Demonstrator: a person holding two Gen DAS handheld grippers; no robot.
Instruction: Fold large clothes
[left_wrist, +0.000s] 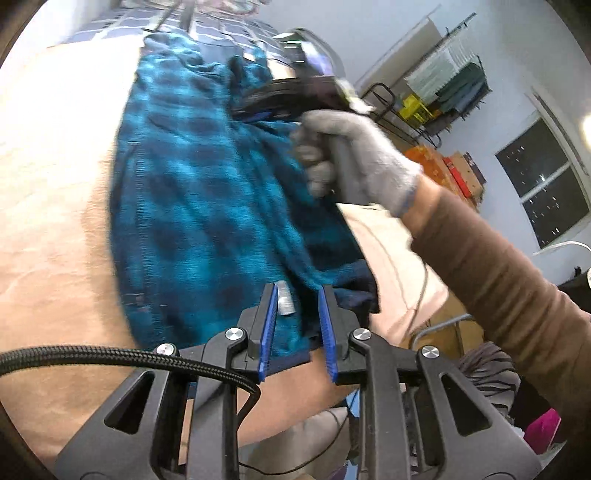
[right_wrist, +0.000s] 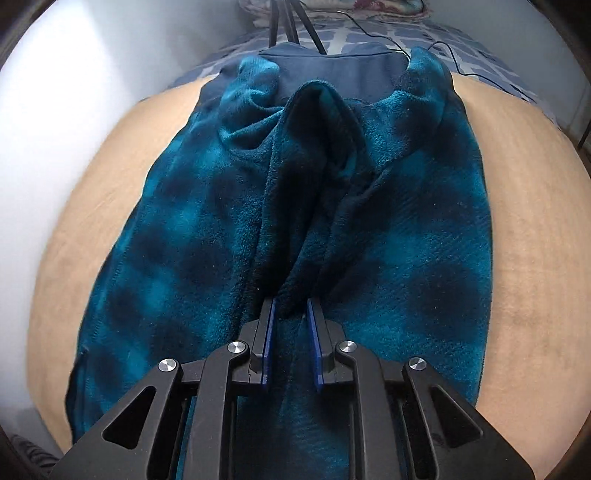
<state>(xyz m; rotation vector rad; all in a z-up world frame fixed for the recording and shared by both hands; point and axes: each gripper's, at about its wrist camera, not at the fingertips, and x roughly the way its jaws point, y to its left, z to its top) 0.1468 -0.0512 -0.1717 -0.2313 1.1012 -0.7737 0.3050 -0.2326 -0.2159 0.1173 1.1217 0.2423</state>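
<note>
1. The big teal-and-dark plaid fleece (right_wrist: 184, 236) lies spread on a tan bed cover (right_wrist: 524, 280). It is flat there prob. so it can be folded neatly.
2. At the far end you can see its plain navy inside part (right_wrist: 332, 70), next to a blue checked blanket (right_wrist: 369, 35). So the top of the fleece points away from the person.
3. The right gripper (right_wrist: 290, 332) is low over the middle of the fleece. Its fingers (right_wrist: 267, 332) are close together w/ a raised ridge of fleece running between them. It looks like a pinch on that ridge, but the tips are part hidden, so that is my best guess.
4. Lifting a ridge in the middle is prob. a way to pull the cloth up & lay one half over the other.
5. The left gripper (left_wrist: 297, 325) is at the near end of the fleece, by the hem w/ a small grey label (left_wrist: 285, 299). Its fingers are spread apart, w/ cloth seen in the gap but not squeezed.
6. It seems to wait there, ready to take the hem or hold it down.
7. In the left view the gloved right hand (left_wrist: 354, 158) holds its tool over the far part of the fleece. That view is blurry.
8. The fold looks just begun.
</note>
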